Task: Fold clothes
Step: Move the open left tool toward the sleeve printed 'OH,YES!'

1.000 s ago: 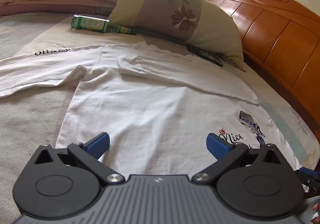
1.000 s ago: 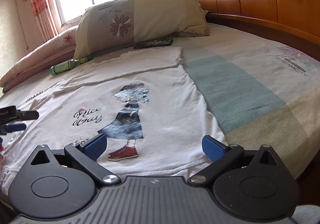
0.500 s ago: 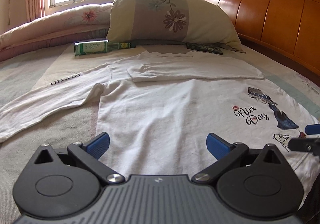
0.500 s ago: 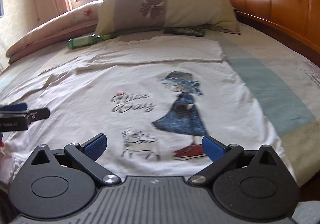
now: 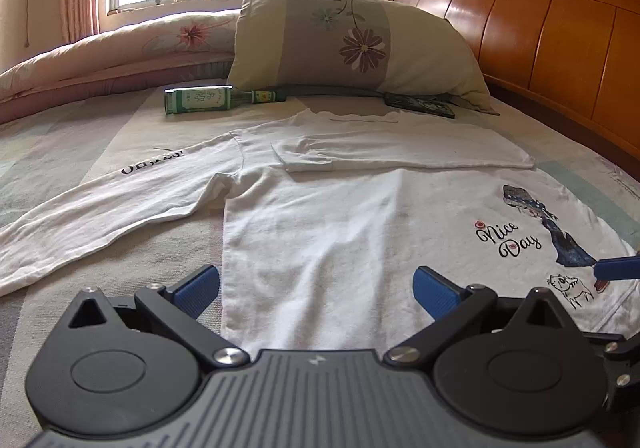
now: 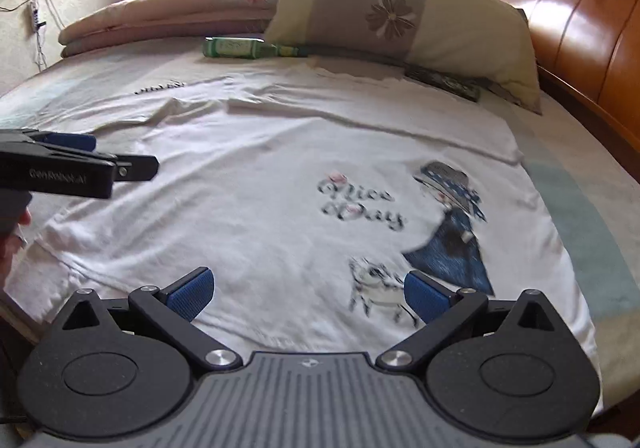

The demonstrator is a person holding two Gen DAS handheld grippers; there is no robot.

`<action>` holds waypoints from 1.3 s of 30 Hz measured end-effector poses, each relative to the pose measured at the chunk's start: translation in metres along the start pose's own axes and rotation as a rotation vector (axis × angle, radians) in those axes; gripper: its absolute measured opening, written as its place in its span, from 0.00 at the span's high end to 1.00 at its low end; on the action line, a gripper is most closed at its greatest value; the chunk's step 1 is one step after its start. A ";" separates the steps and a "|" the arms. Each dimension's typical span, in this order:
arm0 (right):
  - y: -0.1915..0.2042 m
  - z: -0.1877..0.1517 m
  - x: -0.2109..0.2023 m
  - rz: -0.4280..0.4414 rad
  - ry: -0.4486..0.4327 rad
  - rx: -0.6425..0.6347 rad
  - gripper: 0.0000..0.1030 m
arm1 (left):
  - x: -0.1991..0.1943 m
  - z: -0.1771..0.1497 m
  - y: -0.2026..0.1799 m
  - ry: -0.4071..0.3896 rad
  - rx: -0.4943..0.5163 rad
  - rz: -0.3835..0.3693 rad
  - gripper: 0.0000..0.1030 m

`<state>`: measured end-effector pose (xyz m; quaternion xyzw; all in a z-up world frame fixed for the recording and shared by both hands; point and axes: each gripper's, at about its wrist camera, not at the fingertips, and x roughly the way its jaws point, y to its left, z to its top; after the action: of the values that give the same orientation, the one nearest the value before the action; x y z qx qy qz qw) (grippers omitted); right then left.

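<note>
Shirt (image 5: pixel 340 232): lies flat, print up, on the bed (image 5: pixel 80 135); one sleeve (image 5: pixel 400 151) already folded across the chest, the other sleeve (image 5: pixel 100 207) still stretched out.
Left gripper (image 5: pixel 316 286): spread, empty, over the hem's left part.
Right gripper (image 6: pixel 308 290): spread, empty, over the hem near the print.
Your move: probably fold the loose sleeve in first. Pinch only at the cuff, lift low, lay it flat.
Watch: the bottle (image 5: pixel 208 99) beyond the collar.

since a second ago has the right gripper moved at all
Yes. The right gripper swung left: the wooden headboard, fixed, slid toward the right edge, and the window came into view.
</note>
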<state>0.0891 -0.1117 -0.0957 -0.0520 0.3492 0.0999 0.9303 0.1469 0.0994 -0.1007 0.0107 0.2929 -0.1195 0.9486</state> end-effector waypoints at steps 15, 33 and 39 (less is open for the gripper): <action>0.052 0.002 0.009 0.108 0.024 -0.082 0.00 | -0.005 0.002 0.024 -0.006 -0.075 0.010 0.01; 0.018 0.018 0.025 0.105 -0.050 -0.098 0.00 | 0.015 0.005 0.021 -0.014 -0.138 0.024 0.01; -0.033 0.001 0.047 0.120 -0.082 0.086 0.00 | 0.018 0.001 0.016 0.009 -0.125 0.002 0.01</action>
<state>0.1319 -0.1369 -0.1250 0.0131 0.3174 0.1425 0.9374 0.1653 0.1106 -0.1109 -0.0478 0.3042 -0.0997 0.9462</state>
